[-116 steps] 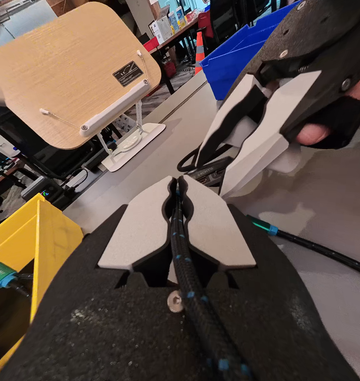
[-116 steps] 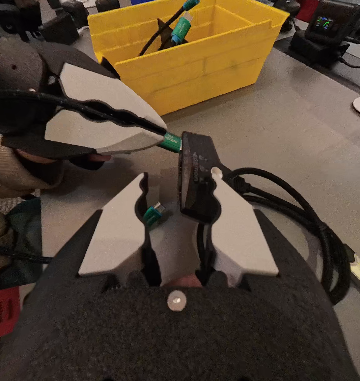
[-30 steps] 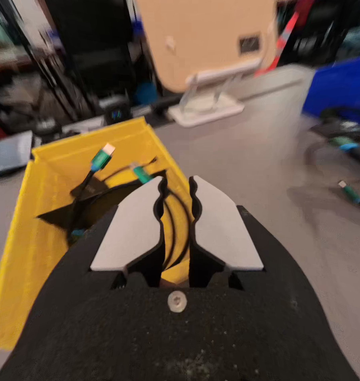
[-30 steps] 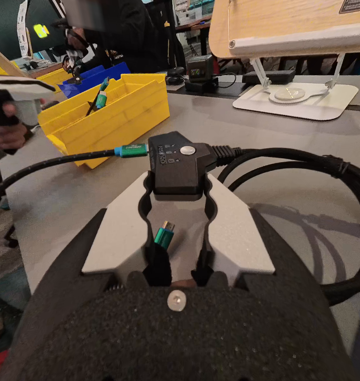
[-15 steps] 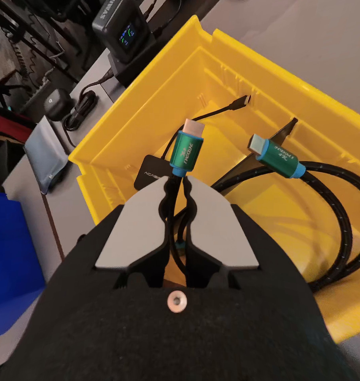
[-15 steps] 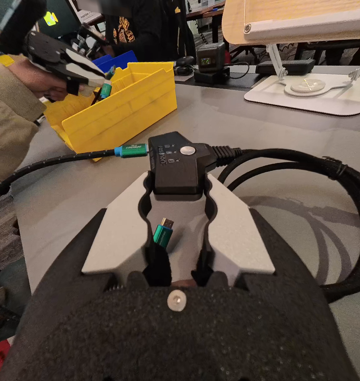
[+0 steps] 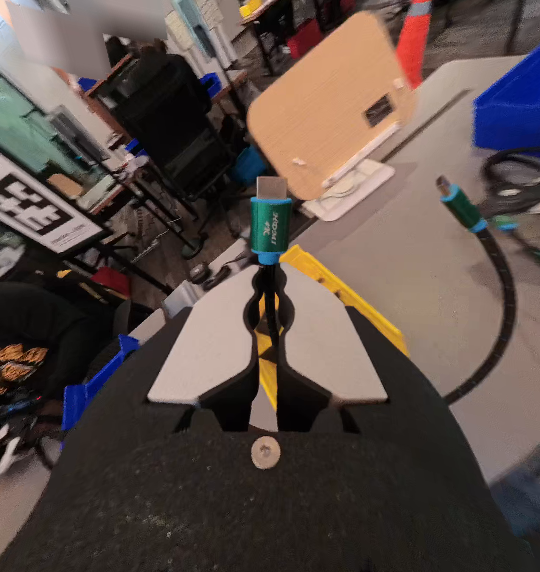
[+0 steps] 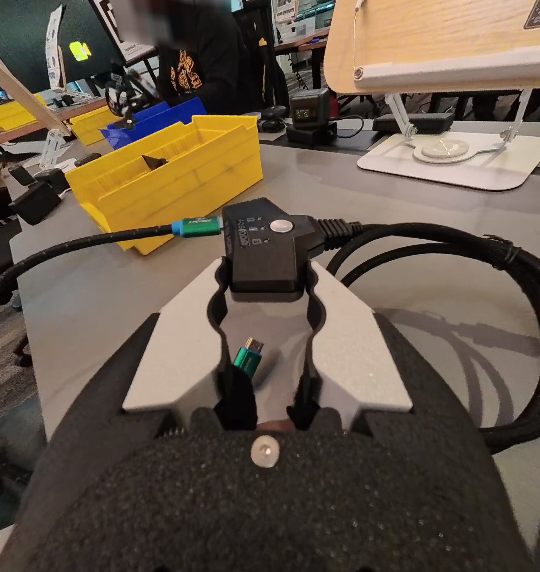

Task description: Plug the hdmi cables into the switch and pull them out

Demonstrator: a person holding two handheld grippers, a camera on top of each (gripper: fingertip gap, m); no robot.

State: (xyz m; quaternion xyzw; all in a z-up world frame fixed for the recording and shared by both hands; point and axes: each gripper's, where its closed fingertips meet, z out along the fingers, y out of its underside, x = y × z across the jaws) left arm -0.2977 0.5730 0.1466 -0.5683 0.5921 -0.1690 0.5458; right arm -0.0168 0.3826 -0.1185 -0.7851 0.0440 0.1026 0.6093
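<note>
Green-shelled and blue-collared, an HDMI plug (image 7: 271, 227) stands upright at centre frame just past the tips of the left tool (image 7: 270, 278), whose jaws are closed to a narrow slit on the braided cable just below the collar. That cable's other plug (image 7: 460, 207) hangs in the air at right, the black cord curving from it down over bare grey counter (image 7: 401, 272). A corner of the yellow bin (image 7: 339, 297) shows directly behind the tool, near the counter's far left edge.

In the right wrist view, the right tool (image 8: 265, 269) grips the near end of the black HDMI switch (image 8: 264, 244) between its two white fingers, jaws spread to the width of the housing. One green plug (image 8: 200, 226) is seated in the switch's left face, its cable running off toward the left edge of the frame, where the counter ends. A loose green connector (image 8: 249, 356) lies between the fingers, short of the switch. Thick black cable (image 8: 448, 247) loops out at right. The yellow bin (image 8: 182, 182) sits at upper left, with open counter between it and a white-based stand (image 8: 454, 161) at upper right.
</note>
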